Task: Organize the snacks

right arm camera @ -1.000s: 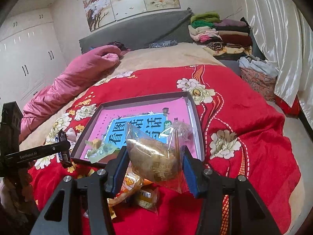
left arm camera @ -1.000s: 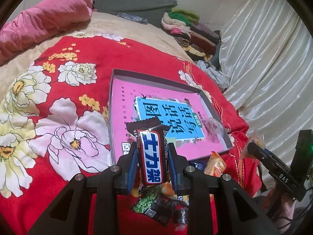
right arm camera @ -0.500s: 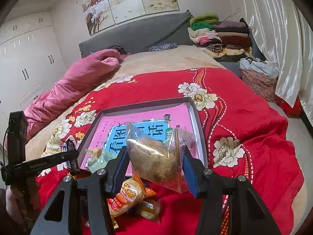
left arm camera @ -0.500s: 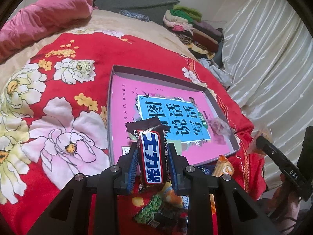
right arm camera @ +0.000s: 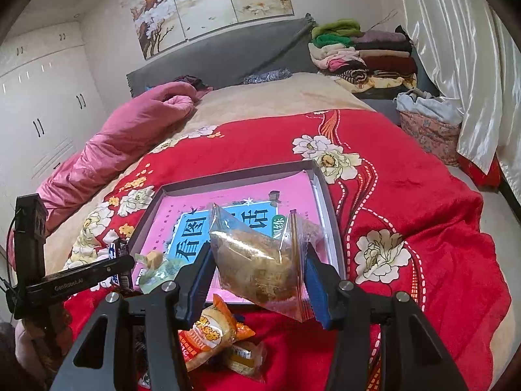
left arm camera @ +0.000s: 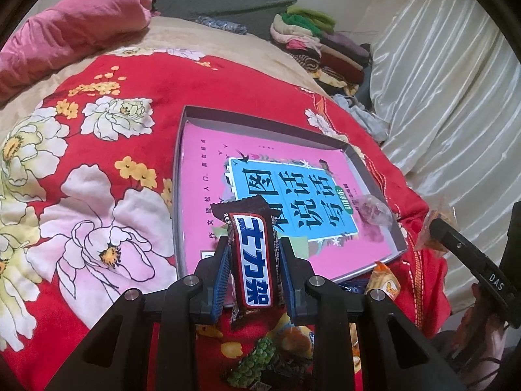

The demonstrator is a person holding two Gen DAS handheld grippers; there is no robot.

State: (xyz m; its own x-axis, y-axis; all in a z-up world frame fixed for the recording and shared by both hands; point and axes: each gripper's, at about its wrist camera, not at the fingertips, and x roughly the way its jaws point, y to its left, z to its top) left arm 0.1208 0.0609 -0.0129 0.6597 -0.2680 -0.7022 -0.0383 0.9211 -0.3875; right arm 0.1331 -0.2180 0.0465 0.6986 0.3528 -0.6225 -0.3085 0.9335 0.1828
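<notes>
The dark brown chocolate bar with the blue-and-white label (left arm camera: 253, 257) is standing upright between the pads of the left claw (left arm camera: 252, 268), which is pinching it, just short of the near edge of the shallow grey box with the pink printed lining (left arm camera: 181, 176). The clear plastic bag of golden-brown pastry (right arm camera: 260, 260) is hanging in the pinch of the right claw (right arm camera: 257, 280), over the same near edge.

The box is lying on the red floral blanket (left arm camera: 107, 150) of the bed. A small clear-wrapped sweet (left arm camera: 373, 210) is already resting near its right wall, and a pale green wrapped piece (right arm camera: 154, 265) is lying at its near left corner. Loose snacks, including an orange packet (right arm camera: 208, 332) and a green-pea packet (left arm camera: 257, 358), are waiting on the blanket below the claws.

Judged step: both snacks are in transit to the box. The next move calls for carrying each claw forward over the pink lining, lowering it, then spreading the pads.
</notes>
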